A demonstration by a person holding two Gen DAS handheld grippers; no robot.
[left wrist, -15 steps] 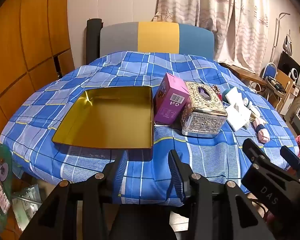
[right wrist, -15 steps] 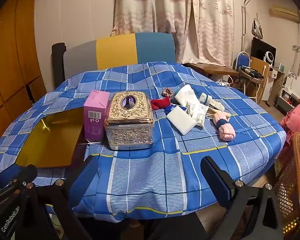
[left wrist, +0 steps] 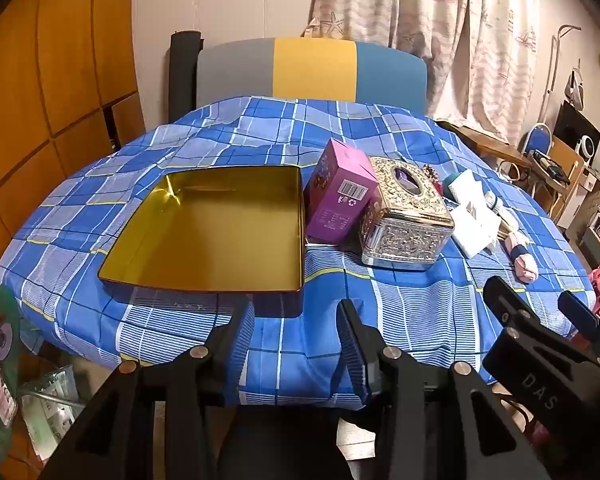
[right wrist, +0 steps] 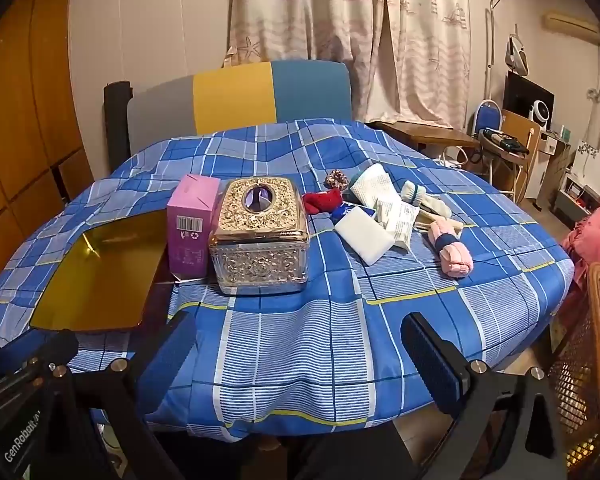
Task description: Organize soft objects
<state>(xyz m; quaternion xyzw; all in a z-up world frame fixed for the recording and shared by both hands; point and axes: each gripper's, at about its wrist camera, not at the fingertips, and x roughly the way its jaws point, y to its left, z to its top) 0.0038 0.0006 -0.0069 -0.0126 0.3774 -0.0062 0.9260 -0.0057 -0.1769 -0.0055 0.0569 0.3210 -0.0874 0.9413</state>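
On the blue checked tablecloth [right wrist: 300, 344], a gold tin [left wrist: 216, 232] lay open by the left edge. Beside it stood a purple box [right wrist: 190, 224], then a shiny tissue box [right wrist: 260, 236]. Toward the right edge, a pink rolled sock [right wrist: 452, 248] pointed away from the near edge. The left gripper [left wrist: 296, 344] was partly spread, holding nothing. The right gripper [right wrist: 296, 364] was spread wide, holding nothing.

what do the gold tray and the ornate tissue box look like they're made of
Gold tray: likely thin tinplate with a glossy gold lacquer, judging by the mirror-like glints and a sharp rolled rim. Ornate tissue box: embossed scrollwork with a shiny gold-silver sheen; metal or metallised plastic, cannot tell which.
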